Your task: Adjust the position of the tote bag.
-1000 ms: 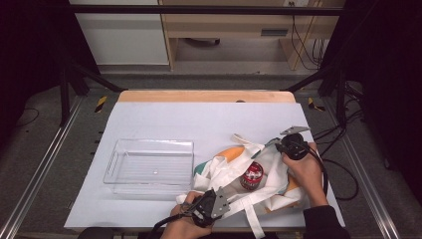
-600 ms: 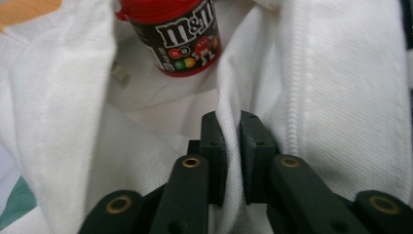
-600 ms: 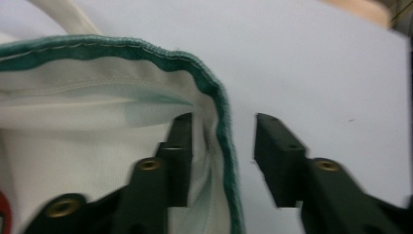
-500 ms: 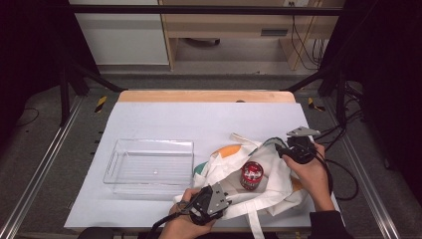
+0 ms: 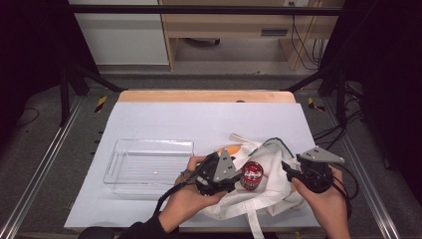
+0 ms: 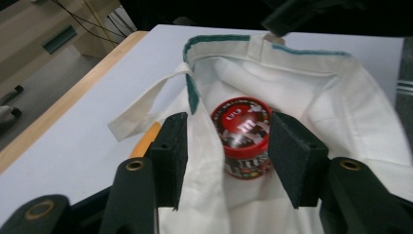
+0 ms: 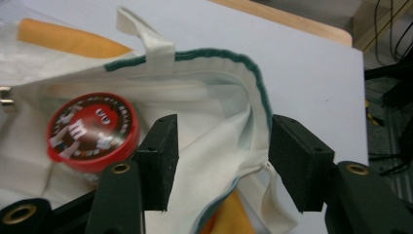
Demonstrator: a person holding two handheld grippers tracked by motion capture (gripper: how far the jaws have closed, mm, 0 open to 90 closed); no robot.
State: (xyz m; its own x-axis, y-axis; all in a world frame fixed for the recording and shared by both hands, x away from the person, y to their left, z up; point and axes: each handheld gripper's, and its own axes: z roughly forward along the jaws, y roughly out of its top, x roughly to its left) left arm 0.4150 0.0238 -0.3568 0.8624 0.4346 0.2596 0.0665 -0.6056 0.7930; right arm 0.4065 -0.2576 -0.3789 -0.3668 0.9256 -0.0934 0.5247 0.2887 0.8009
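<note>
Both tongs, left [image 5: 234,180] and right [image 5: 287,169], have just been opening, gripping nothing. With the bag [image 5: 271,191] rim released, I risk it slumping over the red tin [image 5: 252,174].

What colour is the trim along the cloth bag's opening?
Green, along the white cloth bag; the right gripper view shows it best.

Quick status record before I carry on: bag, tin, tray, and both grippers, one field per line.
bag: white tote bag with green-trimmed rim, lying on the table's near right, mouth spread open
tin: red round tin standing inside the bag's mouth
tray: clear plastic tray left of the bag, nothing visible inside
left gripper: jaws just been opening, bag rim and tin between them, pads not pressing
right gripper: open, bag's rim between the pads, not pinched
orange item: partly under the bag
</note>
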